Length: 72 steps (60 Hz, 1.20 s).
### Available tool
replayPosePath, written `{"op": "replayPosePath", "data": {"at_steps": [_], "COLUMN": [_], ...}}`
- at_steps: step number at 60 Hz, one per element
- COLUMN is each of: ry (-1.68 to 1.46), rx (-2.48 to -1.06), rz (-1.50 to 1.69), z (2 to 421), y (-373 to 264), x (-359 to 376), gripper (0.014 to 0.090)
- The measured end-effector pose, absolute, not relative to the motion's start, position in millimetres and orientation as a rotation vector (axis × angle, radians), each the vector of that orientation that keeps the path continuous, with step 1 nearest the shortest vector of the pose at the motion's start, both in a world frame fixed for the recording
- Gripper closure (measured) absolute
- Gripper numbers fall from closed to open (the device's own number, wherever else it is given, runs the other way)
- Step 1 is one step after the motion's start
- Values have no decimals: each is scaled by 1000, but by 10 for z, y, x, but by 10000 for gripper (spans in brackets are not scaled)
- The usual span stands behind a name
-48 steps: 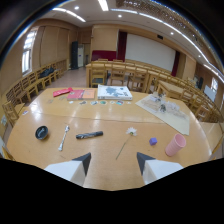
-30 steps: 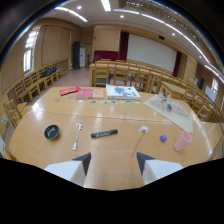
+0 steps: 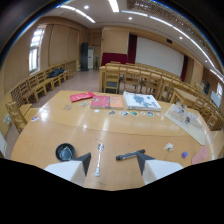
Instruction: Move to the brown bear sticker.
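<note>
My gripper (image 3: 112, 160) is open over the near edge of a long wooden table (image 3: 60, 130), and nothing is held between its fingers. Several small stickers (image 3: 131, 113) lie in a row across the middle of the table, just in front of a white patterned sheet (image 3: 141, 101). Two more small stickers (image 3: 67, 107) lie off to the left of that row. They are too small to tell which one is the brown bear. A spoon (image 3: 99, 156) and a black marker (image 3: 130, 155) lie just ahead of the fingertips.
A black round dish (image 3: 65, 151) sits by the left finger. A red folder (image 3: 81, 96) and pink books (image 3: 106, 101) lie beyond the stickers. At the right are a pale mat (image 3: 187, 120), a small purple piece (image 3: 184, 154) and a pink cup (image 3: 200, 156). Wooden chairs (image 3: 30, 92) ring the table.
The gripper has swung left and moved forward. The dish, spoon and marker have slid right and closer to the fingers, and the pink cup has moved out to the far right.
</note>
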State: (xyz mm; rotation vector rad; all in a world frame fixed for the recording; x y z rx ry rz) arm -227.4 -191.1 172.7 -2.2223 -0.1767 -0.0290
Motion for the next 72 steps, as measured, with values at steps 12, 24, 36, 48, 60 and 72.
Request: {"op": "replayPosePath", "data": {"at_steps": [12, 24, 36, 48, 60, 72], "ry": [-177, -149, -122, -103, -97, -96], "rx": [-2225, -2231, -2266, -2281, -2280, -2278], "rz": [-33, -48, -36, -15, -6, -4], "z": [1433, 1017, 595, 437, 433, 449], "y": [-827, 275, 931, 1173, 1213, 1215], "x": [-2406, -2440, -2486, -2527, -2542, -2539], "gripper": [184, 183, 184, 184, 184, 182]}}
